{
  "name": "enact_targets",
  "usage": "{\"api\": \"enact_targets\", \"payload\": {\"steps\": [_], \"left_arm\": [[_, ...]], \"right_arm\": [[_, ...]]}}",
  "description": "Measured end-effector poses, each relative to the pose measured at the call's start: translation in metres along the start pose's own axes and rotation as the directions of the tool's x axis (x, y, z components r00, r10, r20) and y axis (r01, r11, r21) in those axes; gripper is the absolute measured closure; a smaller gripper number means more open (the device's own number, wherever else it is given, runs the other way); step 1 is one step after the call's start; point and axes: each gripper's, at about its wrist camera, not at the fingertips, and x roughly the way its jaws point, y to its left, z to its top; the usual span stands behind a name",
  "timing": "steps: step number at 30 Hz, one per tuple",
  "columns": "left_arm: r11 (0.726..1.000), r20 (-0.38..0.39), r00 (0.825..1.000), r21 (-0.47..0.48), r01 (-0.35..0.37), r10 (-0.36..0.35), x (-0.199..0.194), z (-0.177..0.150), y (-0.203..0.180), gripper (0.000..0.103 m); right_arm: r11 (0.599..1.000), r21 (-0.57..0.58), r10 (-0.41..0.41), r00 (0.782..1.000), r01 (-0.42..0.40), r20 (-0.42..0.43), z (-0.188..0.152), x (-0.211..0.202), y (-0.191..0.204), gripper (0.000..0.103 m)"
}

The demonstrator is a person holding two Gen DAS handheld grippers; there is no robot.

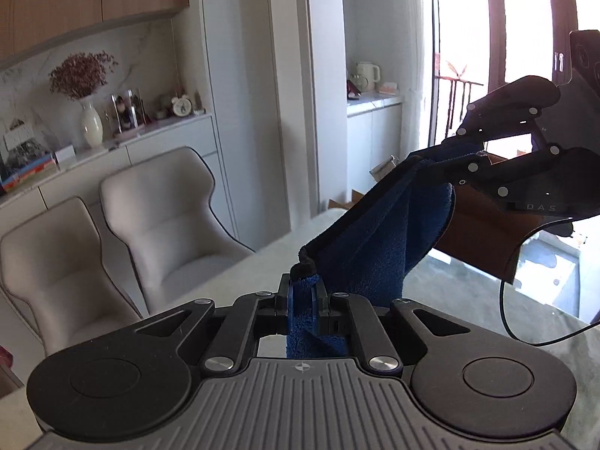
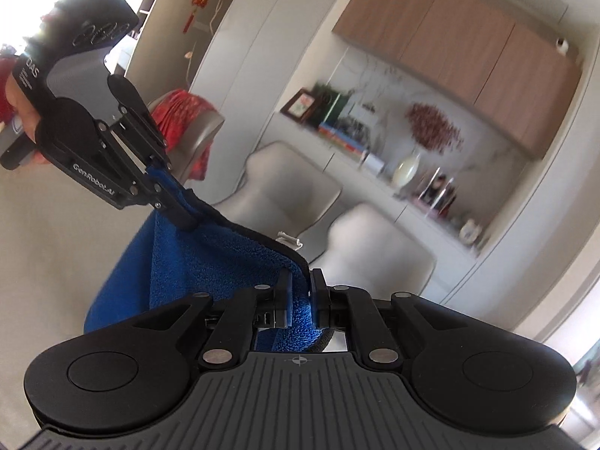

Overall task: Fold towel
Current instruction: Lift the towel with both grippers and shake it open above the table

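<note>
We hold the blue towel (image 1: 378, 232) up above the table (image 1: 468, 292), stretched by its black-trimmed edge between both tools. The left gripper (image 1: 304, 300) pinches one corner tight, and the right gripper (image 2: 300, 296) clamps the other. We read "DAS" and "GenRobot.AI" printed on the black gripper bodies.

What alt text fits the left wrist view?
The left tool is shut on a blue towel, whose black-trimmed edge runs up to the right tool, also shut on it. Two pale chairs stand beyond the table.
</note>
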Motion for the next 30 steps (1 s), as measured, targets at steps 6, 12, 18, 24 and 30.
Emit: {"api": "enact_targets", "payload": {"steps": [6, 12, 18, 24, 30], "left_arm": [[0.999, -0.009, 1.0, -0.043, 0.018, -0.018, -0.009, -0.021, -0.026, 0.095], [0.977, -0.231, 0.971, -0.213, 0.017, -0.067, 0.026, -0.153, -0.082, 0.095], [0.955, -0.403, 0.908, -0.297, -0.01, -0.116, 0.032, -0.23, -0.114, 0.09], [0.962, -0.395, 0.91, -0.274, 0.011, -0.123, 0.015, -0.214, -0.09, 0.083], [0.963, -0.342, 0.936, -0.271, -0.014, -0.083, 0.017, -0.193, -0.07, 0.048]], "right_arm": [[0.997, 0.014, 0.076, 0.996, -0.076, -0.053, -0.036, -0.018, 0.029, 0.094], [0.958, 0.127, 0.282, 0.918, -0.256, -0.28, -0.124, -0.008, 0.097, 0.094], [0.886, 0.261, 0.463, 0.764, -0.384, -0.45, -0.191, 0.001, 0.152, 0.088], [0.861, 0.354, 0.501, 0.732, -0.366, -0.461, -0.204, -0.004, 0.149, 0.077], [0.834, 0.445, 0.512, 0.757, -0.327, -0.405, -0.209, -0.009, 0.139, 0.075]]}}
